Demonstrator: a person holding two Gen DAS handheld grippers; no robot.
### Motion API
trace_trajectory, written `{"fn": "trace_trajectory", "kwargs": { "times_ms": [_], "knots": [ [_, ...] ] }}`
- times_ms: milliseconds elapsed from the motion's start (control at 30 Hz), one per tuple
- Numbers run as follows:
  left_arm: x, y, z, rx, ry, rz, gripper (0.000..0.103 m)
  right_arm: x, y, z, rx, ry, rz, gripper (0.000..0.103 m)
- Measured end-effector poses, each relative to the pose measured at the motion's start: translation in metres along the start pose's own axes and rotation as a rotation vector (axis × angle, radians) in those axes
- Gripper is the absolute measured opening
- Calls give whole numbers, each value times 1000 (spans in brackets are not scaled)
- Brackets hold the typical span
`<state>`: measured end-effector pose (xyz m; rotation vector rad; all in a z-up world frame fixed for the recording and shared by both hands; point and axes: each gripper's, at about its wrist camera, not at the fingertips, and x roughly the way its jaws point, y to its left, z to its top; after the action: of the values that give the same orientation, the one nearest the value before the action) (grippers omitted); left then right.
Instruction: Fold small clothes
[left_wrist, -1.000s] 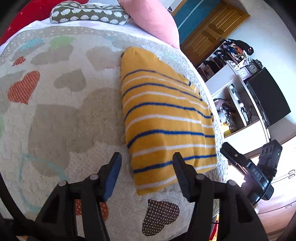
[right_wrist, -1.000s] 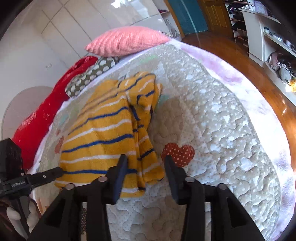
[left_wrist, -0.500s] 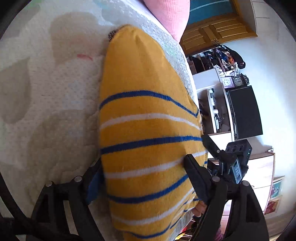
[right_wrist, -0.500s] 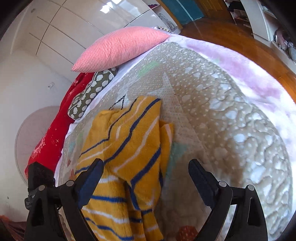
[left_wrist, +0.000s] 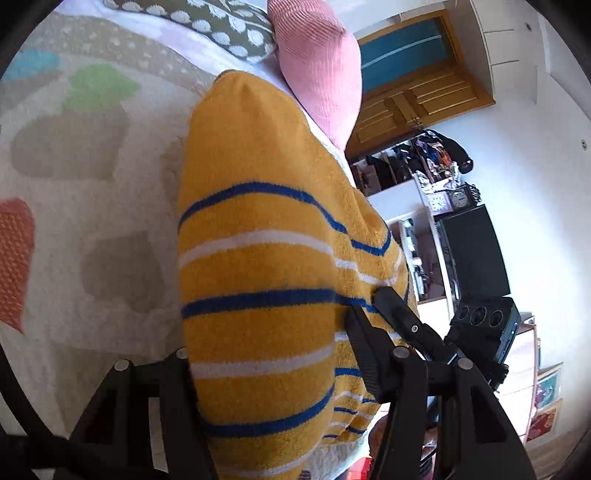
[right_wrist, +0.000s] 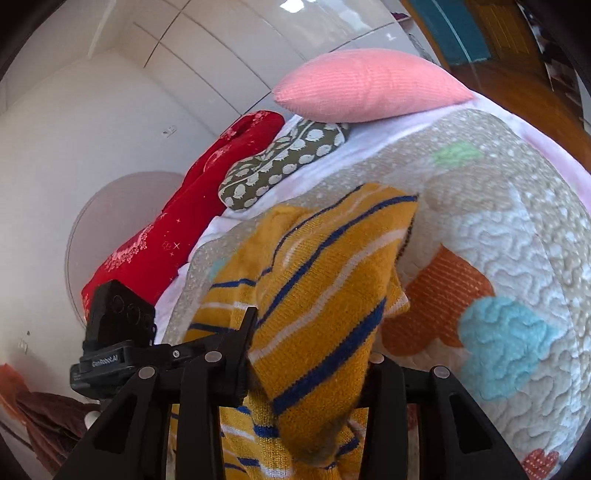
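A yellow sweater (left_wrist: 266, 258) with blue and white stripes lies on the quilted bed cover (left_wrist: 74, 221). Its near hem is lifted and drapes between the fingers of both grippers. My left gripper (left_wrist: 273, 373) is shut on the hem's left part; the cloth hides its left finger. My right gripper (right_wrist: 306, 373) is shut on the sweater (right_wrist: 317, 295) at the hem's right part, and the cloth bulges up between its fingers. The right gripper also shows in the left wrist view (left_wrist: 406, 321), close beside the left one.
A pink pillow (right_wrist: 369, 85), a spotted olive pillow (right_wrist: 284, 162) and a red blanket (right_wrist: 192, 221) lie at the head of the bed. A wooden door (left_wrist: 417, 99), shelves and a dark screen (left_wrist: 472, 254) stand to the right of the bed.
Both grippers moved forward over the sweater's near hem, closed on it and lifted it. The sweater now fills the gap between each pair of fingers.
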<state>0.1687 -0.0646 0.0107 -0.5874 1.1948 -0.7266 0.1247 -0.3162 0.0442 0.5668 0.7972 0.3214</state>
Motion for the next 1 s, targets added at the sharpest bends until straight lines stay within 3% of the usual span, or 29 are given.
{"fn": "trace_trajectory", "kwargs": {
  "times_ms": [100, 167, 200, 233, 267, 367, 433, 533, 667, 767, 833, 900, 1000],
  "knots": [
    [3, 7, 3, 25, -6, 175, 57, 32, 5, 2, -7, 25, -49, 40],
    [16, 17, -2, 48, 11, 321, 57, 57, -5, -1, -16, 61, -152, 43],
    [18, 22, -6, 55, 12, 356, 58, 68, -12, -4, -20, 82, -230, 46],
    [17, 27, -11, 46, 9, 329, 59, 78, -18, -6, -23, 98, -297, 49],
    [15, 29, -14, 33, 5, 309, 59, 81, -25, -7, -15, 105, -309, 57],
    [-1, 29, -25, 31, -34, 284, 60, 58, -25, -6, 15, 59, -276, 58],
    [-8, 28, -33, 38, -53, 298, 61, 33, -9, -4, -31, -5, -282, 58],
    [-9, 26, -46, 36, -53, 311, 61, 9, 20, -6, -88, -44, -212, 56],
    [-6, 35, -64, 11, -26, 327, 61, 29, 33, -21, -62, 59, -93, 55],
    [-9, 36, -76, -2, -24, 337, 61, 63, 6, -42, 9, 168, -168, 54],
    [-18, 30, -86, 30, -53, 358, 61, 60, -9, -57, 33, 134, -155, 52],
    [-30, 20, -93, 75, -104, 401, 61, 46, -1, -68, -18, 123, -178, 52],
    [-50, 6, -108, 121, -195, 457, 61, 33, 18, -92, -147, 137, -280, 52]
  ]
}}
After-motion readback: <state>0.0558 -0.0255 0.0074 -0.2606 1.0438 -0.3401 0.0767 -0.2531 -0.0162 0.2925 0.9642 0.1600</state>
